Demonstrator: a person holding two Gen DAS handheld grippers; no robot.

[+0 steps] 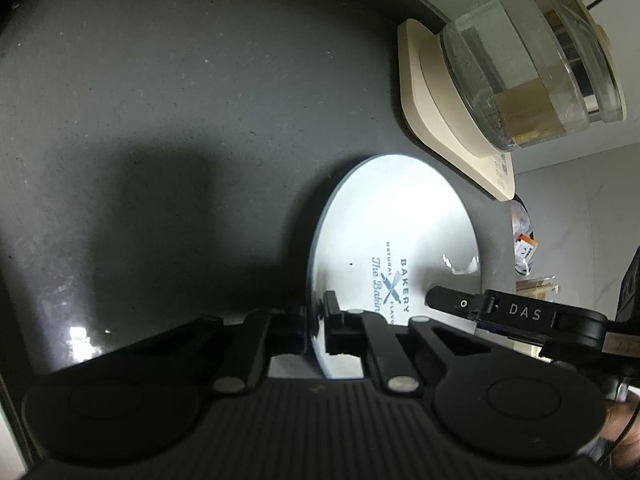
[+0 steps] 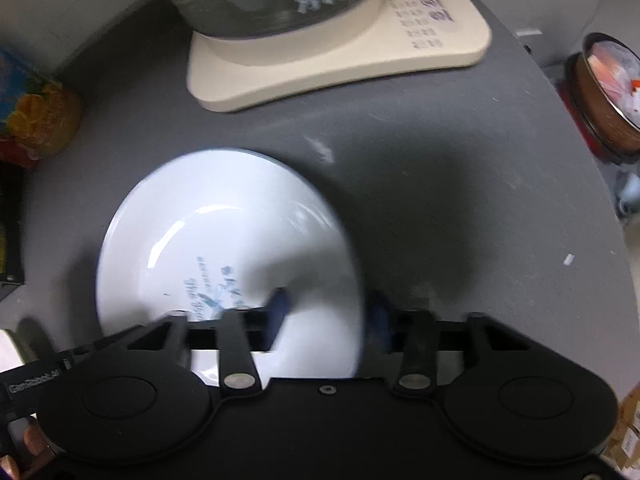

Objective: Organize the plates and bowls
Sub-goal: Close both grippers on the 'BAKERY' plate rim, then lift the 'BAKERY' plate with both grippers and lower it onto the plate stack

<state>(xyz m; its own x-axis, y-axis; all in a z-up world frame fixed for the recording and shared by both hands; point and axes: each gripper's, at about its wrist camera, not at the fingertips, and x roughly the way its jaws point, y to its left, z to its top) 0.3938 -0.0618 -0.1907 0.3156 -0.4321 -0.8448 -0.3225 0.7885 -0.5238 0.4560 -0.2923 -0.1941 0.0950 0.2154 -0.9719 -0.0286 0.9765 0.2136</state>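
A white plate (image 1: pixel 384 232) with a blue "BAKERY" print is held over the dark grey counter (image 1: pixel 160 120). My left gripper (image 1: pixel 316 328) is shut on its near rim, one finger on each face. The right gripper shows at the plate's right in this view, reaching over its rim. In the right wrist view the same plate (image 2: pixel 224 232) is blurred by motion. My right gripper (image 2: pixel 328 316) is open, with its left finger over the plate's face and its right finger outside the rim.
A glass kettle (image 1: pixel 532 68) stands on a cream base (image 1: pixel 424 120) at the back right; it also shows in the right wrist view (image 2: pixel 340 60). A colourful package (image 2: pixel 36 120) is at the left. A brown container (image 2: pixel 608 92) sits beyond the counter's right edge.
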